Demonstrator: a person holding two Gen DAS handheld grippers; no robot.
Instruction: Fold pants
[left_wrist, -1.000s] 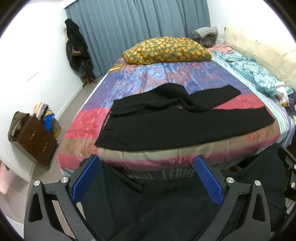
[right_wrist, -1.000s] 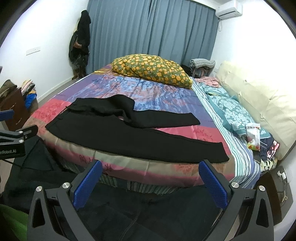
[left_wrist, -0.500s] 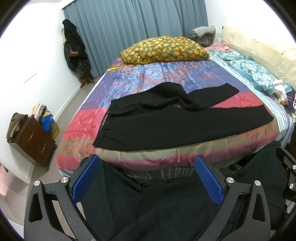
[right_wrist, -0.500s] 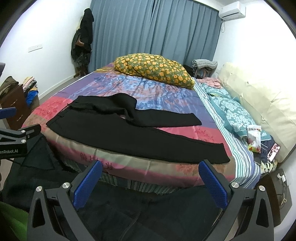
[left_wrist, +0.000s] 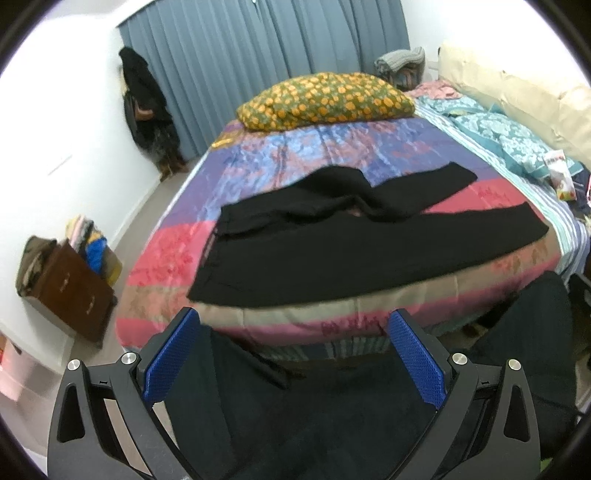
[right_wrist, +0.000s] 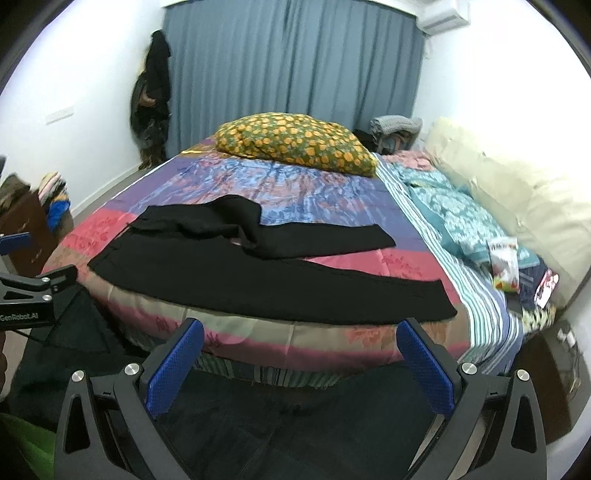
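Note:
Black pants (left_wrist: 351, 243) lie spread on the colourful bed (left_wrist: 332, 147), waistband at the left, both legs running right. The near leg lies flat along the bed's front edge; the far leg is rumpled near the hip. They also show in the right wrist view (right_wrist: 273, 269). My left gripper (left_wrist: 293, 350) is open and empty, held short of the bed's front edge. My right gripper (right_wrist: 299, 362) is open and empty, also short of the front edge. The left gripper's body shows at the left of the right wrist view (right_wrist: 33, 295).
A yellow-patterned pillow (left_wrist: 325, 99) lies at the bed's far end. Teal bedding (right_wrist: 458, 218), cream cushions (right_wrist: 517, 192) and a snack packet (right_wrist: 504, 262) sit at the right. A brown drawer unit (left_wrist: 70, 291) stands on the floor at the left. Dark cloth lies below the grippers.
Both grippers have moved slightly closer to the bed and tilted up a little; the pants have not moved. Both stay open.

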